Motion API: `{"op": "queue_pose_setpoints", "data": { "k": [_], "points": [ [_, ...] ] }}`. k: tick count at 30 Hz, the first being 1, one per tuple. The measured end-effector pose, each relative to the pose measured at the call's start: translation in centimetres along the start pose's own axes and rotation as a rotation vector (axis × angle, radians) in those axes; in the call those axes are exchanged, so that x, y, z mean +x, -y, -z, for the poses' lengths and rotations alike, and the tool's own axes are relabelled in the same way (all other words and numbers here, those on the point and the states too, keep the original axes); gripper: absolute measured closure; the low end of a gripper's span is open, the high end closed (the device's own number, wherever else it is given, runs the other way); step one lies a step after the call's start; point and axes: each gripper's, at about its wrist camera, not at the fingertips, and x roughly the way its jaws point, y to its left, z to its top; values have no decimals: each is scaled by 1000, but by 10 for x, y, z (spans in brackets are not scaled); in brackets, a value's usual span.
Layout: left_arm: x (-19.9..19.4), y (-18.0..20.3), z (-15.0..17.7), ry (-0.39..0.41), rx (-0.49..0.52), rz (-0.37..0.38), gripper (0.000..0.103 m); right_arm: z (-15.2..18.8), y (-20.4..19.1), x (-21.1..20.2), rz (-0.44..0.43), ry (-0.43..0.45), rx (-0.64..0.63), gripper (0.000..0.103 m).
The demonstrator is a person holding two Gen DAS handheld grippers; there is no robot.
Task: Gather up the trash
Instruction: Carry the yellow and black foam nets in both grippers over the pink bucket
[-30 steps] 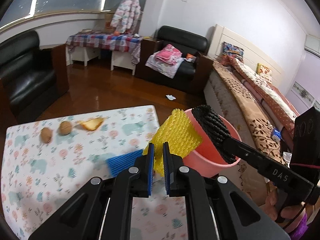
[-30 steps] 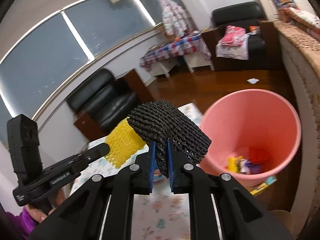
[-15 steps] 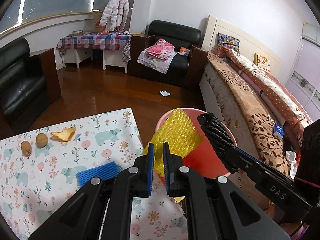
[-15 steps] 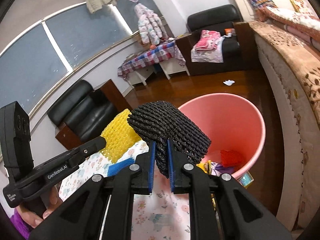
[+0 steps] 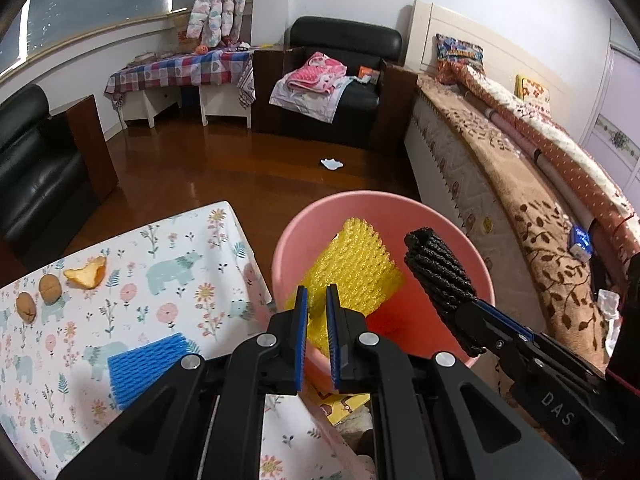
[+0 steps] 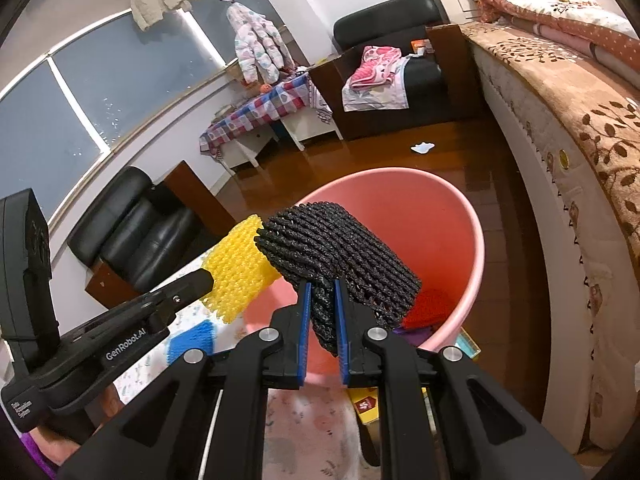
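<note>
Both tongs now over round pink plastic bin (image 5: 400, 208): left tongs (image 5: 317, 320) pinch yellow foam net (image 5: 352, 268), right tongs (image 6: 322, 312) pinch black foam net (image 6: 340, 248).

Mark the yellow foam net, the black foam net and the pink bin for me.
yellow foam net (image 5: 352, 268): left wrist view, middle of its mesh above the pads.
black foam net (image 6: 340, 252): right wrist view, centre of its top face.
pink bin (image 6: 472, 232): right wrist view, right rim.

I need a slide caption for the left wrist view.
Left gripper holds yellow foam net over the pink bin.
</note>
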Motion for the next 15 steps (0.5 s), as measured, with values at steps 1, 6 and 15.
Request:
{"op": "queue_pose_setpoints", "data": {
  "k": [1,6,15],
  "points": [
    [4,2,0,-4,6,-5,95,0,2,1,1,-2,3,91],
    [20,9,4,-29,27,-17,95,-2,14,8,15,-16,15,91],
    [41,20,7,-68,42,-13,95,-6,22,20,43,-29,4,91]
  ]
}}
